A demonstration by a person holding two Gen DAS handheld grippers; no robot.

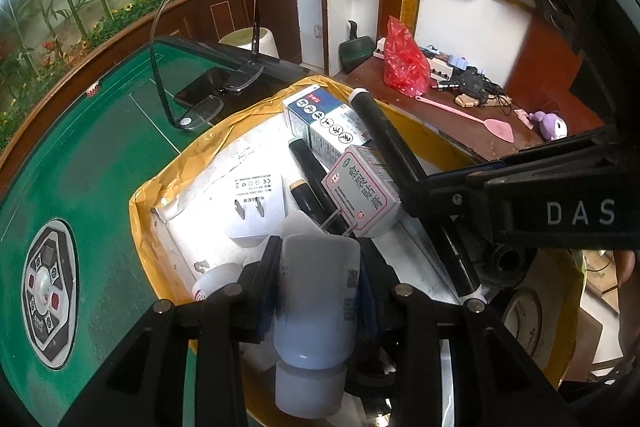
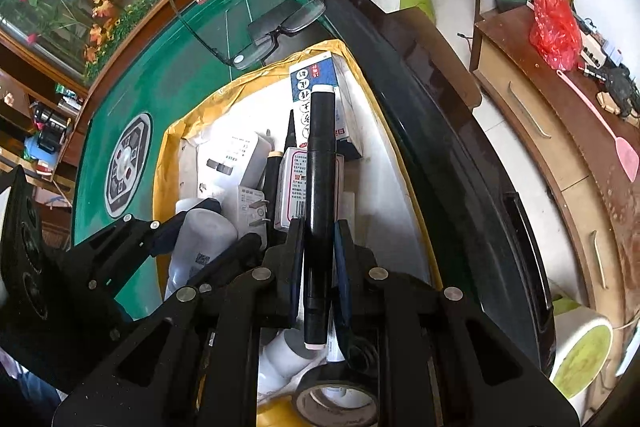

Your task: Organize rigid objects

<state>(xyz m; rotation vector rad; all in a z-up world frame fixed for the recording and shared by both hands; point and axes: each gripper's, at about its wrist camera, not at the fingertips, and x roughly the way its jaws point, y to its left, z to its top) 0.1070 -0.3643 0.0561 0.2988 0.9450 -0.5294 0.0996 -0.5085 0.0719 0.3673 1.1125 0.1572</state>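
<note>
A yellow-rimmed white box on the green table holds several items. My left gripper is shut on a white plastic bottle and holds it over the box; it also shows in the right wrist view. My right gripper is shut on a long black marker with white ends; the marker also shows in the left wrist view. In the box lie a blue-and-white carton, a pink-and-white carton, a white charger plug and a black pen.
Black-framed glasses and a dark phone lie on the green mahjong table beyond the box. A roll of black tape sits below my right gripper. A wooden side desk holds a red bag, cables and a pink swatter.
</note>
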